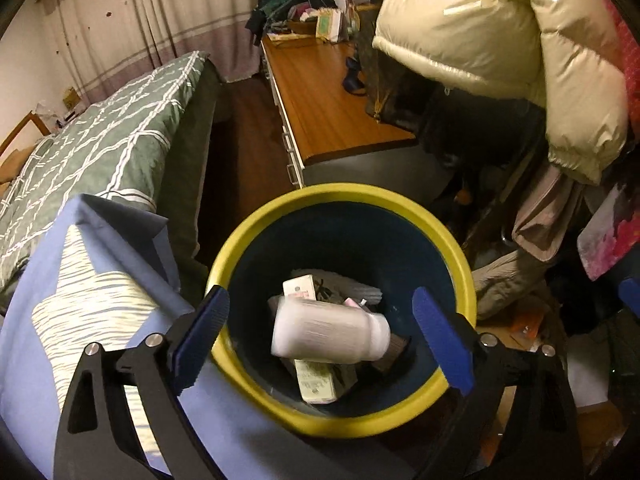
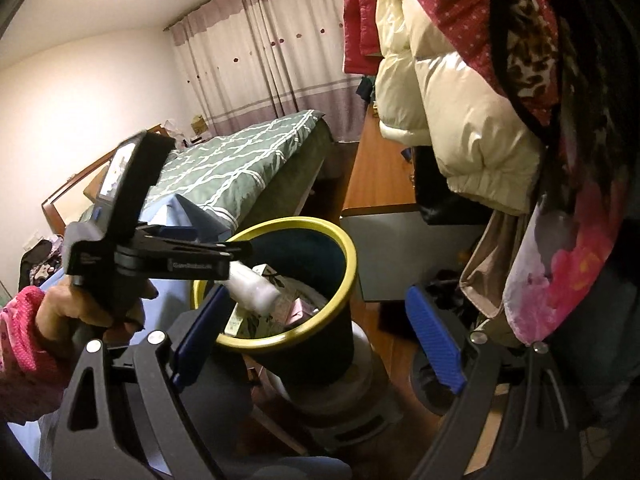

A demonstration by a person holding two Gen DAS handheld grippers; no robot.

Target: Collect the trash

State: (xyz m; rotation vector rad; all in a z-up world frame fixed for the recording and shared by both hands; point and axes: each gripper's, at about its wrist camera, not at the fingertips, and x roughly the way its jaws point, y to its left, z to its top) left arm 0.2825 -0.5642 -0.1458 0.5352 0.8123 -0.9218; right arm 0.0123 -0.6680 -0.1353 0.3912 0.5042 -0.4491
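White plastic bottle (image 1: 330, 334) lies sideways, blurred, over trash in yellow-rimmed bin (image 1: 460, 264).

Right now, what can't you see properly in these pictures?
- Bottle: blurred in both views, label unreadable.
- Trash under it in the bin: left view, bottle covers it.
- Bin's base: right view, right hand-held gripper hides it.
- Desk: coat covers its far end.

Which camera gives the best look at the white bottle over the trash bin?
The left wrist view: it looks straight down on the white bottle, lying sideways and motion-blurred, with the bin behind it. In the right wrist view, the bottle is seen from the side, partly hidden behind the left claw.
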